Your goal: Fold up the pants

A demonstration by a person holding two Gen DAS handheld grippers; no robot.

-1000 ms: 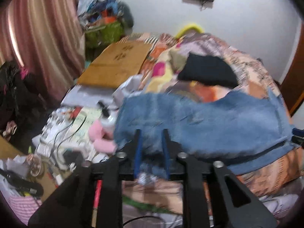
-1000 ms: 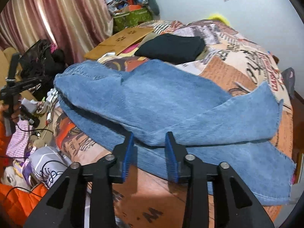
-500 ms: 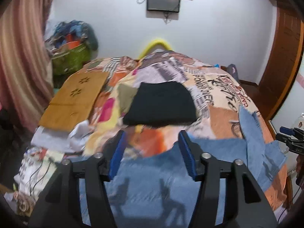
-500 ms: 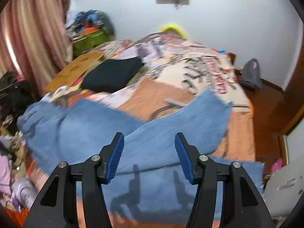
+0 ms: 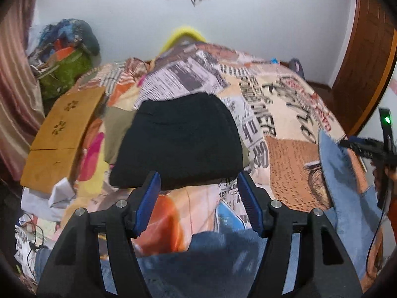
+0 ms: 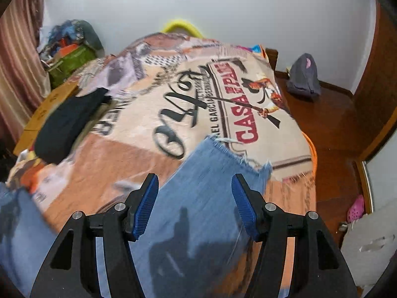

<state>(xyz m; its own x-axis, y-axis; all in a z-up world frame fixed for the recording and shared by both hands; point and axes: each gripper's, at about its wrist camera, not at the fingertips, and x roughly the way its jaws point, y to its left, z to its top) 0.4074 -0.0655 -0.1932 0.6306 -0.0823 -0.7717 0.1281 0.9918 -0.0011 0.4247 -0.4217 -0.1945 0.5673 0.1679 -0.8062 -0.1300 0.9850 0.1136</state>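
Observation:
Blue jeans lie spread on the printed bedspread, one leg reaching the bed's right edge. My left gripper hangs open above the jeans' near part, with nothing between its blue pads; a folded black garment lies beyond it. In the right wrist view a jeans leg with a frayed hem runs up between the fingers of my right gripper, which is open above the cloth and grips nothing. The right gripper also shows at the right edge of the left wrist view, beside the leg.
A brown cardboard sheet lies on the bed's left side, with a green bag pile and a curtain behind it. Cables and clutter sit at the lower left. Right of the bed are wooden floor, a grey bag, a pink shoe and a wooden door.
Both grippers were nearly shut at the jeans' edge and now stand open, free of the cloth. Both have swung across the bed, so the views now face the far wall.

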